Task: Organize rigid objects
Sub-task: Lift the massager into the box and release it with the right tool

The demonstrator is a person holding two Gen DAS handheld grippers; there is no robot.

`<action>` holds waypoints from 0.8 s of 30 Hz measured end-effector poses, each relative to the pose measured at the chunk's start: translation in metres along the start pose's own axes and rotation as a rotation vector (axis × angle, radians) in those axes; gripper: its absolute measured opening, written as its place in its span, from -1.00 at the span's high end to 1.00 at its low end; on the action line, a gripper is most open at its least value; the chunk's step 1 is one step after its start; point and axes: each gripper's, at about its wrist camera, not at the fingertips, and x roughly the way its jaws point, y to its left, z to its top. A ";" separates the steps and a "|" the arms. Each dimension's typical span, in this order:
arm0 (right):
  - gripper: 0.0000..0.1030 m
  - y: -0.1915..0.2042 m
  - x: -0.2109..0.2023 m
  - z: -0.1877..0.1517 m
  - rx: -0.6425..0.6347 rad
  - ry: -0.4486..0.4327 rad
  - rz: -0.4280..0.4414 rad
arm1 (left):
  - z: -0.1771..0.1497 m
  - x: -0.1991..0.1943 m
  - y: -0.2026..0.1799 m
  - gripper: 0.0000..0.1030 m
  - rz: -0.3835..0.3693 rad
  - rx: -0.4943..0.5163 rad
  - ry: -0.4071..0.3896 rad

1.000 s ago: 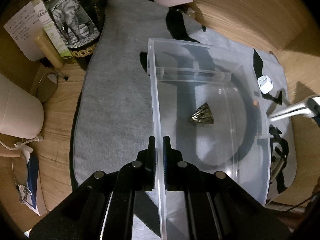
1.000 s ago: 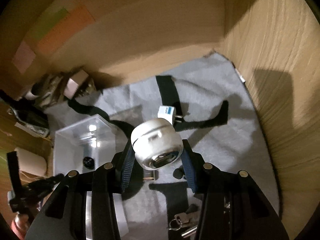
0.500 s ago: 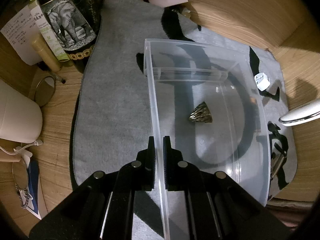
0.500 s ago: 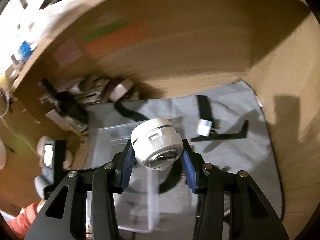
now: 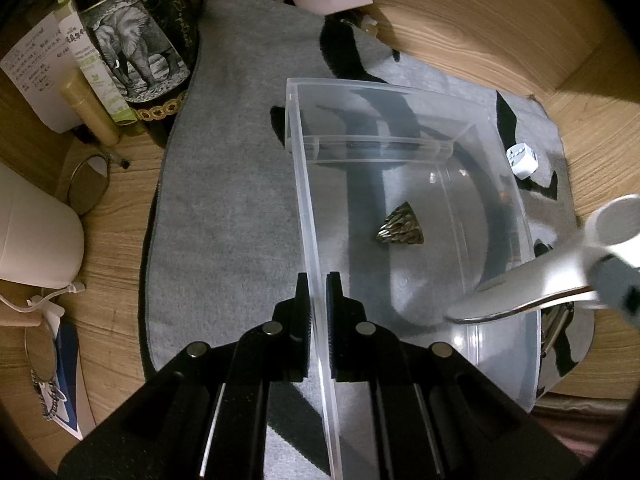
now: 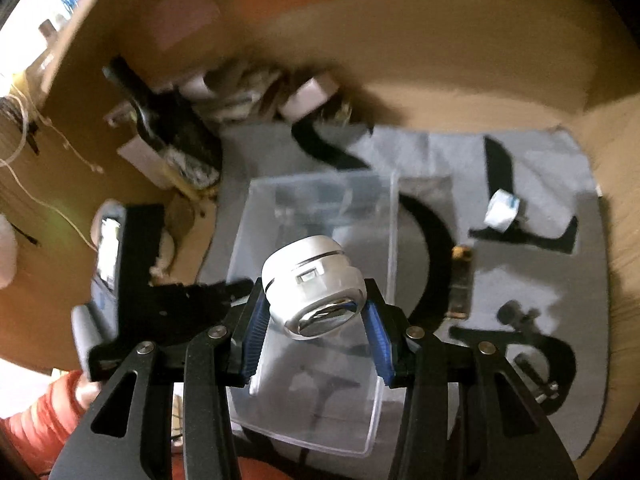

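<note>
white gadget [image 6: 314,286] now over clear bin [image 6: 384,216] — r fingers [image 6: 374,326] clamp it

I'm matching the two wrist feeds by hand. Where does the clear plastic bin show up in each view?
Left wrist: the clear plastic bin fills centre and right, its near wall pinched by the left gripper.
Right wrist: the bin lies centre, below the white round gadget held in the right gripper.
Shared landmark: the small white cube on the grey mat.
</note>
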 end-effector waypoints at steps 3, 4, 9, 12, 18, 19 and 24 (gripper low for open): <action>0.19 0.000 0.018 0.001 -0.010 0.053 0.003 | 0.000 0.000 0.000 0.89 0.000 0.000 0.000; 0.19 0.001 0.024 0.002 -0.013 0.069 0.001 | 0.000 0.000 0.000 0.89 -0.002 -0.002 0.001; 0.19 0.003 0.046 0.010 -0.012 0.112 0.004 | 0.001 0.001 0.000 0.89 -0.002 -0.010 0.001; 0.19 0.003 0.061 0.014 -0.018 0.146 -0.015 | 0.000 0.000 0.000 0.89 -0.002 -0.014 0.002; 0.20 0.004 0.089 0.013 -0.041 0.235 -0.034 | 0.000 0.001 0.000 0.89 -0.001 -0.021 0.003; 0.20 0.005 0.092 0.012 -0.042 0.247 -0.036 | 0.000 0.001 0.000 0.89 0.000 -0.021 0.003; 0.19 0.006 0.105 0.007 -0.047 0.297 -0.040 | 0.000 0.002 -0.002 0.89 0.008 -0.019 0.004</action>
